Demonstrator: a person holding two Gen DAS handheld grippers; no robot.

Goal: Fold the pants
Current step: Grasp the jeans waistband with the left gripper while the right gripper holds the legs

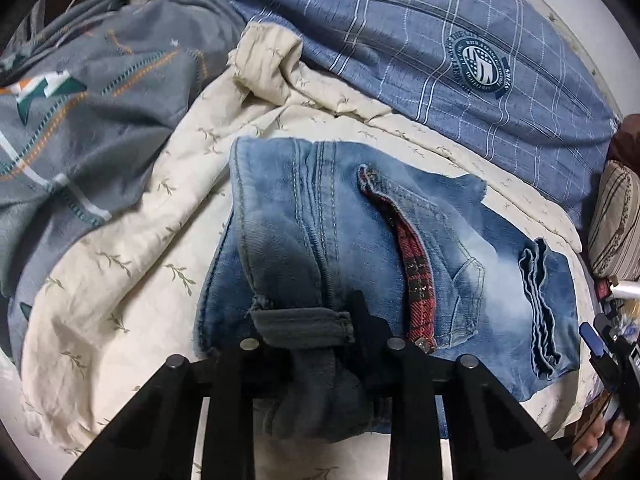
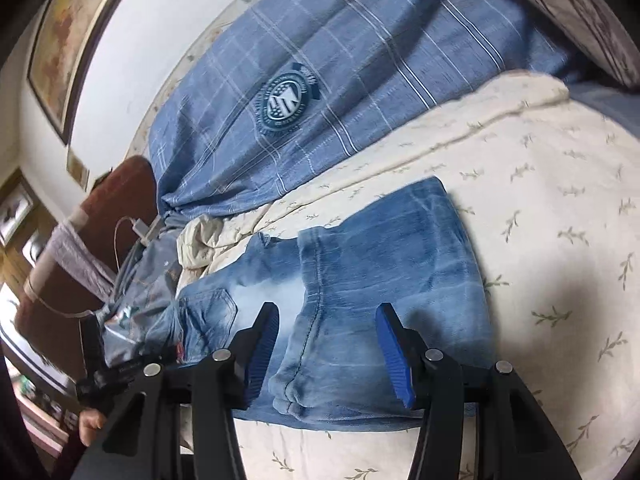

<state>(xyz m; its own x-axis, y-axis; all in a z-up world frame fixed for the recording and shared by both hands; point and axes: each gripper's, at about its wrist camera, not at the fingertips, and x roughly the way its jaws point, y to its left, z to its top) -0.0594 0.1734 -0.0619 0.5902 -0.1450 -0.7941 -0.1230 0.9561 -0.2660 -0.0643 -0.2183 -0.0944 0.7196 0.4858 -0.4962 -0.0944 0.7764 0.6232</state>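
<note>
- Denim pants [image 1: 360,240] lie part-folded on the cream leaf-print quilt [image 1: 120,248], beside a blue plaid cover [image 1: 400,40].
- My left gripper [image 1: 316,340] is pinched onto the waistband edge (thin bite, I judge); lifting fast could slip it free.
- My right gripper [image 2: 328,344] hangs open over the leg fold, holding nothing, so that layer could drag and unfold.

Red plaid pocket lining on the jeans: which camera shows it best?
The left wrist view: the red plaid lining lies unobstructed across the jeans. The right wrist view shows only a red sliver by its tool's frame.
</note>
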